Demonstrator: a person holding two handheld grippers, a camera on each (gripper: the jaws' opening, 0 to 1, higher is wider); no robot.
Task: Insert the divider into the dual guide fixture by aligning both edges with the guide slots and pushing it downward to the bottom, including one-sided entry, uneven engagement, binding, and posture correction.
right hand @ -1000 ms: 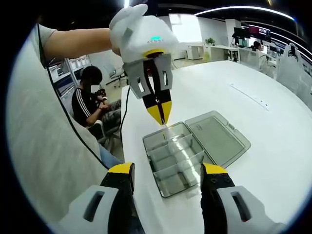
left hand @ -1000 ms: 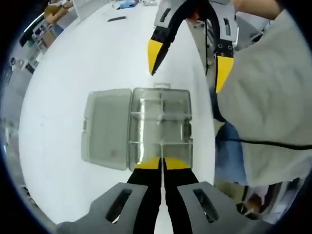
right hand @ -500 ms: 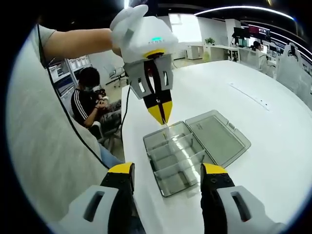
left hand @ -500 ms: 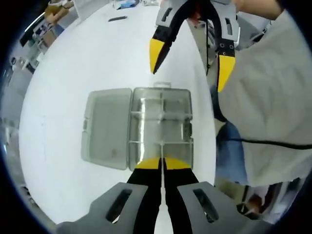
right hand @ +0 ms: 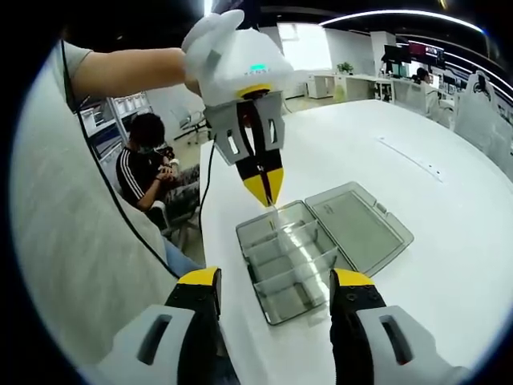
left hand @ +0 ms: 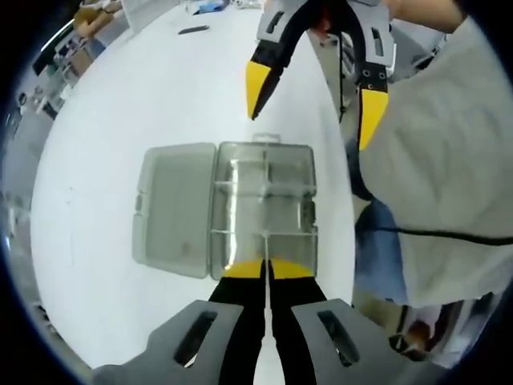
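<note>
Clear divider pinched in left gripper above compartment box.

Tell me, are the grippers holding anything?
The left gripper is shut on what looks like a thin clear divider, pinching its top edge over the box. The right gripper is open, empty.

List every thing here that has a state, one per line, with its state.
left gripper: jaws shut, tips just above the box's near edge; whether it pinches a divider, cannot tell.
right gripper: jaws open, holding nothing, above the box.
organizer box: open, upright on the white table.
lid: swung fully open, lying flat beside the box.
inner dividers: standing in the box.
</note>
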